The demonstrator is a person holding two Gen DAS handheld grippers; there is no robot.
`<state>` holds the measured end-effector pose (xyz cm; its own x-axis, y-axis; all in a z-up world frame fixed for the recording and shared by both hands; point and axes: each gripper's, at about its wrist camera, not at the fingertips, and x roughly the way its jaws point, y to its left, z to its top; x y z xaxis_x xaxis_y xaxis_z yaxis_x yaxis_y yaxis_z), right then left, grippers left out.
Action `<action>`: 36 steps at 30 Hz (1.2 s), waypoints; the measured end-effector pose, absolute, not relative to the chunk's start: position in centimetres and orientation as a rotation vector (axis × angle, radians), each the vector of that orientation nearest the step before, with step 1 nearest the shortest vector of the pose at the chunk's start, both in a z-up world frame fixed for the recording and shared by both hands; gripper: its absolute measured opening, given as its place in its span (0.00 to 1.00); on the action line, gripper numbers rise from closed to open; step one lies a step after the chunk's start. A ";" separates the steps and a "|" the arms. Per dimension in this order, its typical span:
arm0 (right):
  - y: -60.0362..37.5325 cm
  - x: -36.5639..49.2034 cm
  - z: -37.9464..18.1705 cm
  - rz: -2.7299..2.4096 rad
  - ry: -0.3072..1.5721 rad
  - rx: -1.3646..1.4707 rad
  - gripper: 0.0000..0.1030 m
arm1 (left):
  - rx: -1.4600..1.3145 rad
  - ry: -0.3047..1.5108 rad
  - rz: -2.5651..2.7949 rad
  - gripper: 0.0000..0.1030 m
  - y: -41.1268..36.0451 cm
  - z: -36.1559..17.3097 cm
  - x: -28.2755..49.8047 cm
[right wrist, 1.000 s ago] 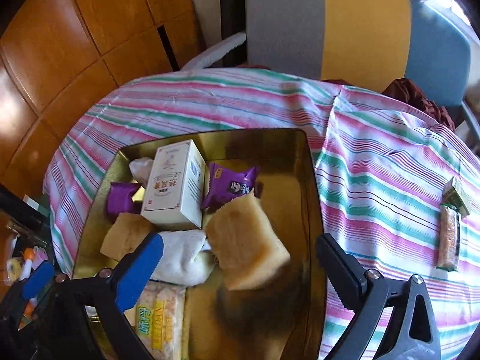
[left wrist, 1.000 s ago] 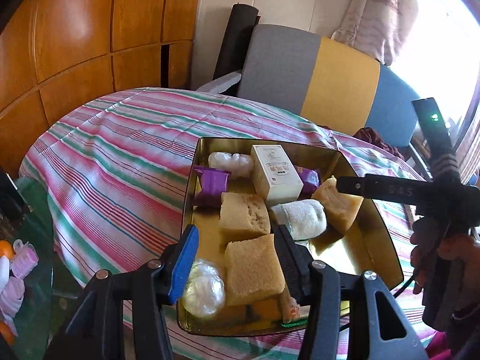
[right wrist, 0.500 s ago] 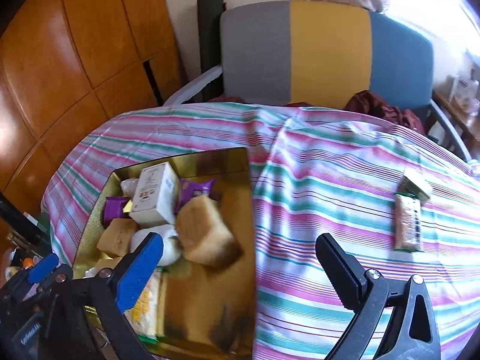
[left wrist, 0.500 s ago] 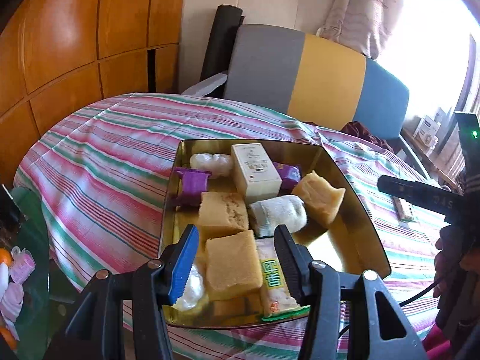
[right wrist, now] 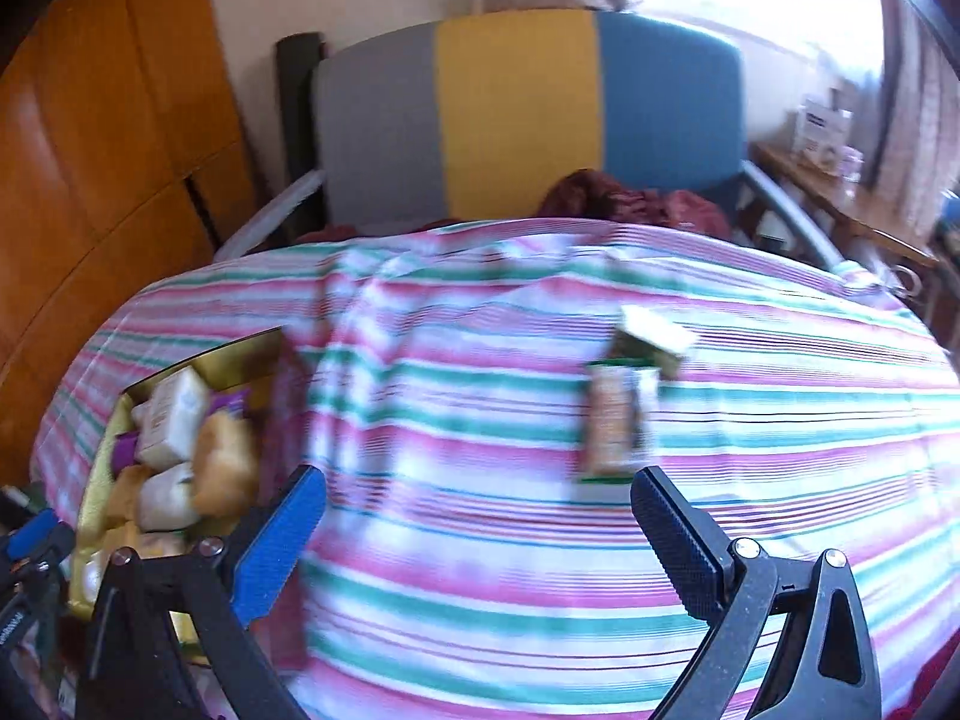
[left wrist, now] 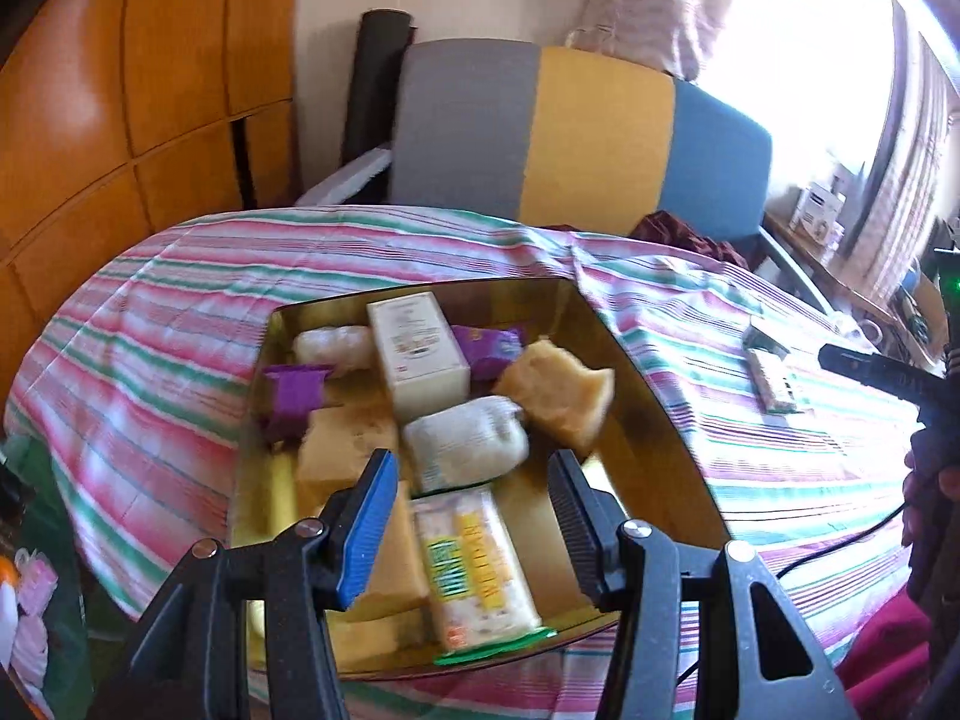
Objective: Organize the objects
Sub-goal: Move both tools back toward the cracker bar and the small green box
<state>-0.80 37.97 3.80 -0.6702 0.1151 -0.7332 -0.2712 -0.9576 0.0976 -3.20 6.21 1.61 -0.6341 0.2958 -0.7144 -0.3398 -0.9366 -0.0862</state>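
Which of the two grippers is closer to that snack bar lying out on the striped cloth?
The right gripper: the snack bar lies just ahead of its open fingers. The left gripper hovers over the gold tray, with the bar away to its right.

Shiny gold metal tray (left wrist: 630, 372) on a matt striped cloth (left wrist: 180, 312)

At the tray's 6 o'clock lies a glossy plastic snack wrapper (left wrist: 474, 564), at 12 a matt paper box (left wrist: 417, 354); polished wood panelling (left wrist: 120, 90) gleams behind.
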 end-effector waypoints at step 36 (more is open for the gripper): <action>57.6 6.0 1.0 2.337 0.737 -0.946 0.99 | -1.184 0.296 1.984 0.52 38.9 -3.3 -7.5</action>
<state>6.00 57.59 0.97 -0.6276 0.2490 -0.7376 -0.6272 -0.7230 0.2896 -7.53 38.88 -3.26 -0.2520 0.5093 -0.8229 -0.7274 -0.6605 -0.1861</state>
